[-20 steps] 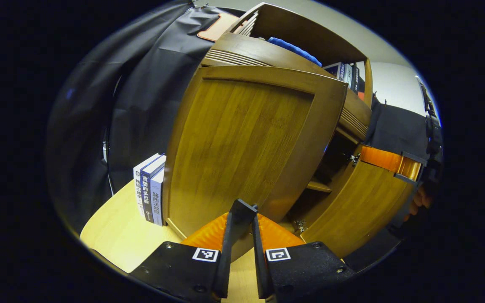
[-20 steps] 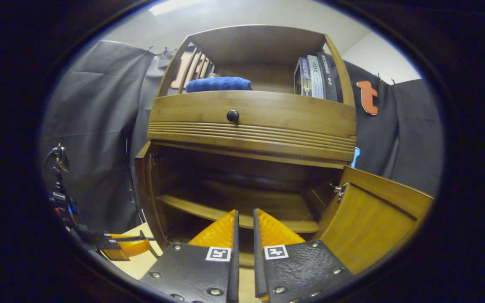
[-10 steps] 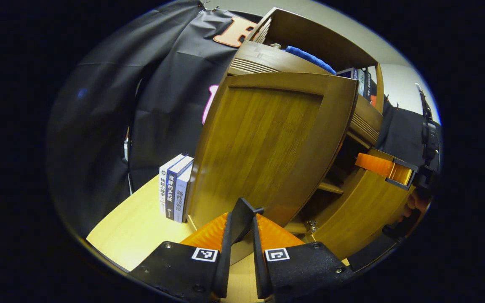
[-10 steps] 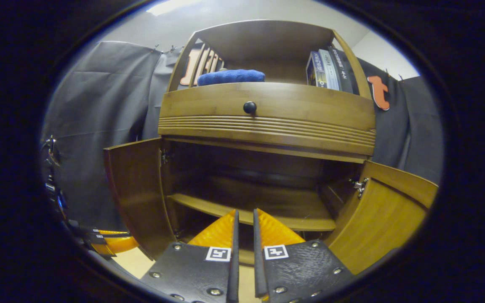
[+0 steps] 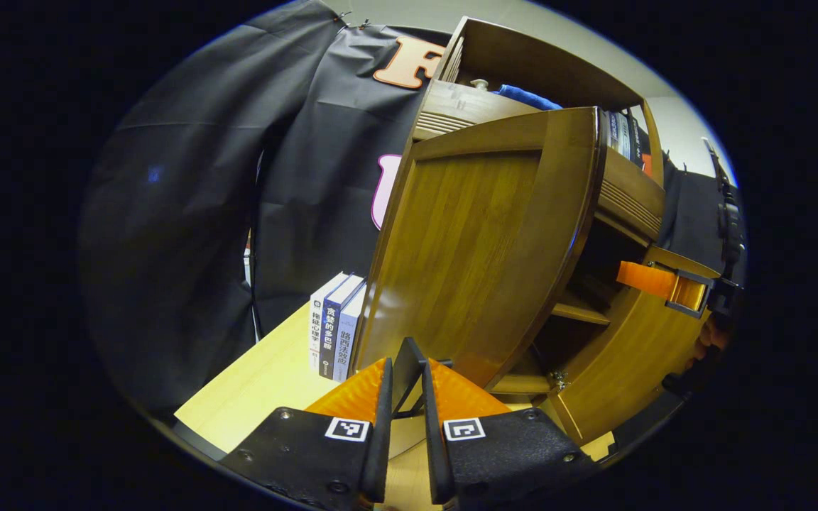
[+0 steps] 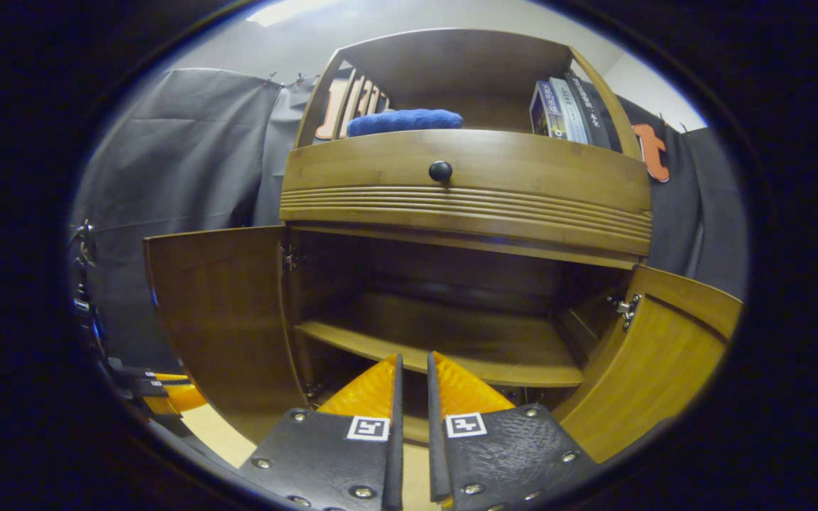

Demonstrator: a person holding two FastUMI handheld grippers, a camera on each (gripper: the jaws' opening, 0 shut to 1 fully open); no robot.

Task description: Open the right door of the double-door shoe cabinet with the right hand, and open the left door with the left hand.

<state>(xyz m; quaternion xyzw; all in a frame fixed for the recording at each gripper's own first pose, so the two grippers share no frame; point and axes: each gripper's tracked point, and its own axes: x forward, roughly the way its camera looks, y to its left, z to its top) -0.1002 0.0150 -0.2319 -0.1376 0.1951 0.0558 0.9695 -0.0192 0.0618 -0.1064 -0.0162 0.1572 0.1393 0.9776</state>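
I read the left door (image 5: 473,248), swung wide on the cabinet's left, as rigid wood pivoting lightly, best held by its free edge, which my left gripper (image 5: 404,387)'s nearly closed fingers seem to pinch.

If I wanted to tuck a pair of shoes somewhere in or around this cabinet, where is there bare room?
The inner shelf between the left door and the right door looks bare. The tabletop in front of the standing books is free too. The top shelf is crowded: a blue cloth on one side, books on the other.
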